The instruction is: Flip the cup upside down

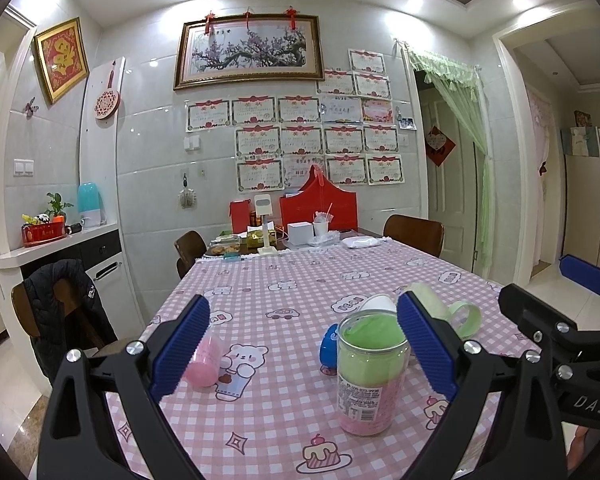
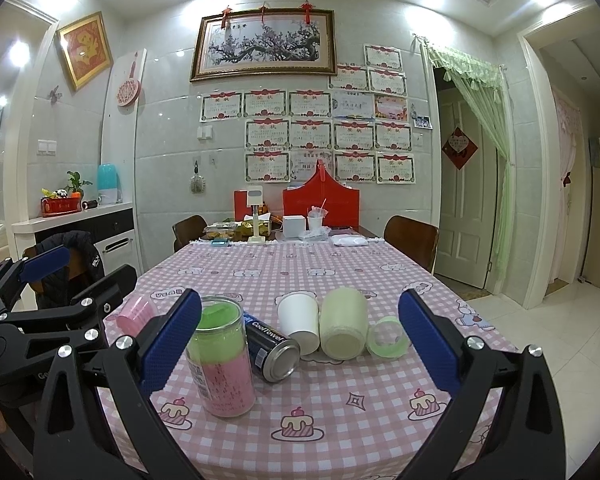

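Note:
Several cups lie on their sides on the pink checked tablecloth (image 2: 340, 400): a pink cup (image 2: 134, 316) (image 1: 204, 364) at the left, a white paper cup (image 2: 300, 322) (image 1: 378, 304), a pale green cup (image 2: 343, 328) (image 1: 424, 298) and a small clear green cup (image 2: 388, 336) (image 1: 466, 316). A clear canister with green and pink contents (image 2: 222, 360) (image 1: 372, 376) stands upright. A blue can (image 2: 270, 350) (image 1: 328, 346) lies beside it. My left gripper (image 1: 302, 344) is open above the near table, between the pink cup and the canister. My right gripper (image 2: 300, 344) is open and empty, its fingers spanning the canister to the clear green cup.
The far end of the table holds red boxes (image 2: 320, 204), a white box, a cup with straws and food packs. Brown chairs (image 2: 412, 240) stand at both sides; one at the left carries a dark jacket (image 1: 70, 312). A doorway with a green curtain is on the right.

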